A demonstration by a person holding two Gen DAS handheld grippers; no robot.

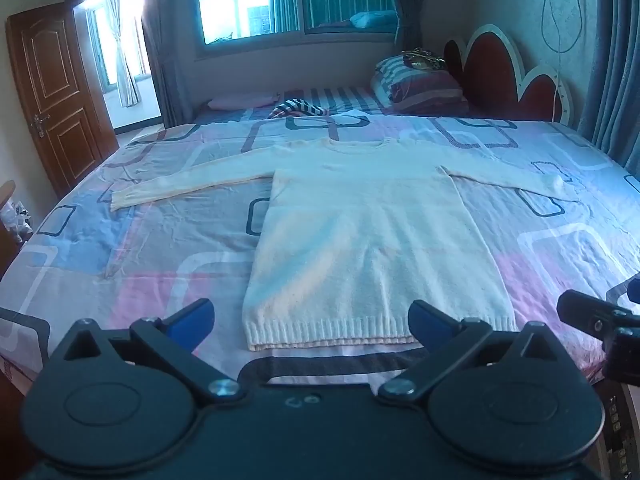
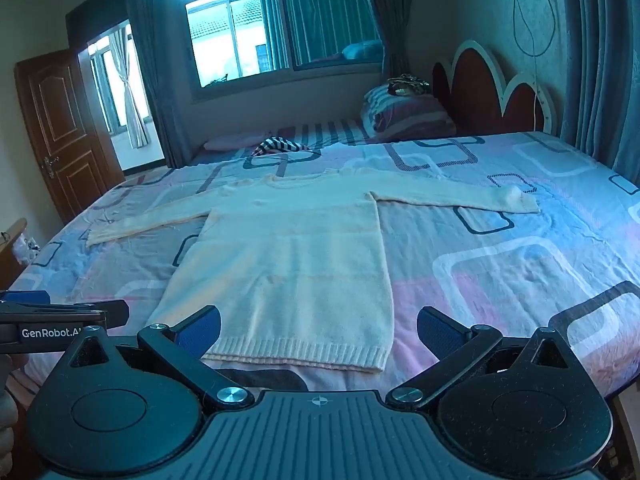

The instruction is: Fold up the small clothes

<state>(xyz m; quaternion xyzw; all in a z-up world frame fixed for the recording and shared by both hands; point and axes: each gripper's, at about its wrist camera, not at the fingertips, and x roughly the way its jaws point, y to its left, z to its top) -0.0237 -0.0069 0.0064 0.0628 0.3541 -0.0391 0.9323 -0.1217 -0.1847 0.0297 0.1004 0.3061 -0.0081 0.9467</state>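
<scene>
While both jaws stand wide w/ nothing between them, my left gripper point(image 1: 312, 320) hangs just short of the sweater's hem, tipped down toward the bed point(image 1: 120, 248), and my right gripper point(image 2: 319, 330) hovers over the same hem, a bit to its right side. Neither touches fabric yet.

The cream sweater point(image 1: 372, 236) lies flat on the patterned bedsheet, near the bed's near edge, both sleeves spread out sideways. Ribbed hem point(image 1: 332, 332) faces me, neckline point(image 1: 354, 145) points away toward the window. Long axis of the body runs from me straight away; the sleeves run across it, left sleeve point(image 1: 188, 186) and right sleeve point(image 1: 512, 178) reaching well apart.

Step, as I judge it: the start, garment laid out, no fold made. Next move prob. calls for picking a sleeve cuff or a hem corner w/ each gripper, closing on one layer pair only, and carrying it over w/o dragging the body askew. Knit looks soft, so it may bunch.
</scene>
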